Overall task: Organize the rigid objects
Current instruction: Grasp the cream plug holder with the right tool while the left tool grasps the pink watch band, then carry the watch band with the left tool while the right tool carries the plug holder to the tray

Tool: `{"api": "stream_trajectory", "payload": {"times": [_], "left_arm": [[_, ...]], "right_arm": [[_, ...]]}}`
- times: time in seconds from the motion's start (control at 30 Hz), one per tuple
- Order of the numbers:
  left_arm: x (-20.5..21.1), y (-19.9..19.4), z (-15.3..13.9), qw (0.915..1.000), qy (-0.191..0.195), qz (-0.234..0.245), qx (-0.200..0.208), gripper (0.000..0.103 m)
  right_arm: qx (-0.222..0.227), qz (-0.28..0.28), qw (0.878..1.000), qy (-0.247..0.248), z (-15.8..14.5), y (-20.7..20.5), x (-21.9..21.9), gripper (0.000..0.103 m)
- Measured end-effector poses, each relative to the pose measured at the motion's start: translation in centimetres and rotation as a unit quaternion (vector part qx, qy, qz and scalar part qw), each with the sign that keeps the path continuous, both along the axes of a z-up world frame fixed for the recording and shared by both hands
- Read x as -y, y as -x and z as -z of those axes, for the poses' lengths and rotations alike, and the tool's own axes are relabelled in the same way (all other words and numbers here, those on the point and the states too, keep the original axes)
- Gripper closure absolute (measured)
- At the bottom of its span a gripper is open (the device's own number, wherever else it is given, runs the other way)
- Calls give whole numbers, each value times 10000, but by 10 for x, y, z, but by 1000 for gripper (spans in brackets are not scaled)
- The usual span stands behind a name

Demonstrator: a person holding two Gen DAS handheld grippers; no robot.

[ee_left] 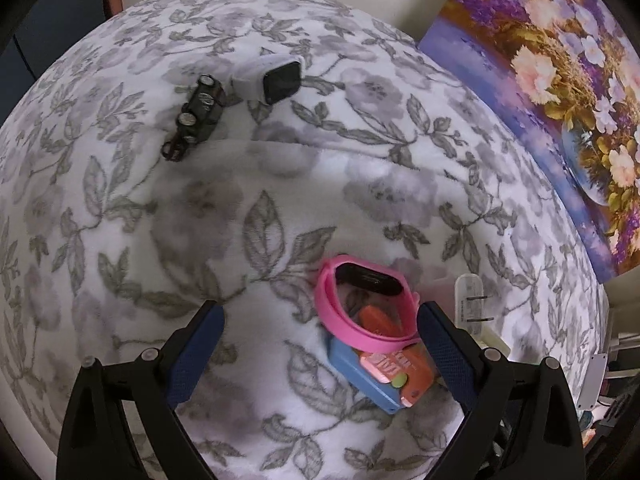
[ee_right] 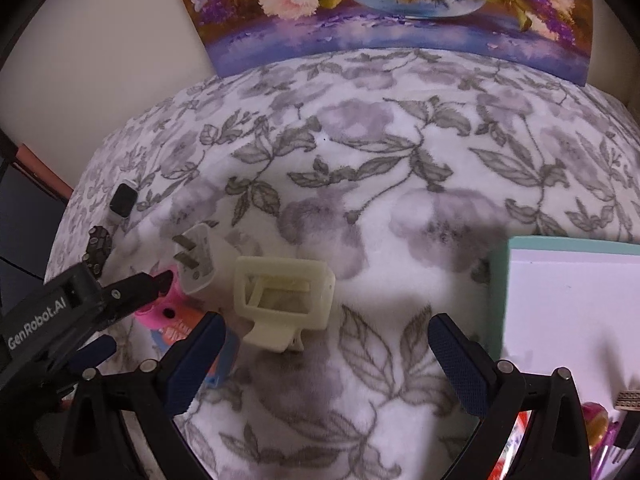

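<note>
On a floral blanket (ee_left: 280, 184) lies a pink watch band (ee_left: 366, 300) on top of a blue and orange box (ee_left: 384, 372), just inside the right finger of my open left gripper (ee_left: 320, 316). Farther off lie a black wheeled toy (ee_left: 196, 114) and a white smartwatch (ee_left: 276, 76). In the right wrist view a cream hair claw clip (ee_right: 280, 300) lies ahead of my open right gripper (ee_right: 326, 328), with a white plug adapter (ee_right: 200, 260) to its left. Nothing sits between the right gripper's fingers. The left gripper's body (ee_right: 60, 312) shows at the left.
A mint-rimmed white box (ee_right: 568, 300) stands at the right with small items (ee_right: 596, 420) at its near end. A flower painting (ee_right: 392, 8) leans against the wall behind the blanket (ee_right: 400, 152). The plug adapter (ee_left: 470, 300) also shows at the blanket's right edge.
</note>
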State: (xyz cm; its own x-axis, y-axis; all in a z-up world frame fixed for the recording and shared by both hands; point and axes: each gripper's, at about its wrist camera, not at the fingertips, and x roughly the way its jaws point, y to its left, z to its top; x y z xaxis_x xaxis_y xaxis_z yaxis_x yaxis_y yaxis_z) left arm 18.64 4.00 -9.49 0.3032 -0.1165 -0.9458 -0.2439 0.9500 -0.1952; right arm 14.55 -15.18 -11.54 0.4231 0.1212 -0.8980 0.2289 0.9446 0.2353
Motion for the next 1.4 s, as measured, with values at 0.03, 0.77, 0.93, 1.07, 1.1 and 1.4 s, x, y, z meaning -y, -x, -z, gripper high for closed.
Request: {"api": "stream_trajectory", "payload": {"times": [0.03,0.77,0.93,1.07,1.1,1.4], "left_arm": [[3,-1,0,10000,14,49,2,6],[28,-3,4,9973,259,668,152,59],[26,-5,2,9974,282,645,156,74],[25,-4,0,9975,233,641,159,86],[23,-3,-1,9976,257,629,163,86],[11,2,-4,9973,592,404,174,87]], "right_arm": [[-8,13,10000,-15,2,-2,0,1],[236,-371,9990,-71,-1,-7,-15,46],[209,-367,9989,-215,0,-6,-13,48],[207,-346,9989,-239,-2,-4,-11,56],[216,-349,9989,-229,-4,-4,-11,58],[212,-314,9987,-343,-8,2,-5,68]]}}
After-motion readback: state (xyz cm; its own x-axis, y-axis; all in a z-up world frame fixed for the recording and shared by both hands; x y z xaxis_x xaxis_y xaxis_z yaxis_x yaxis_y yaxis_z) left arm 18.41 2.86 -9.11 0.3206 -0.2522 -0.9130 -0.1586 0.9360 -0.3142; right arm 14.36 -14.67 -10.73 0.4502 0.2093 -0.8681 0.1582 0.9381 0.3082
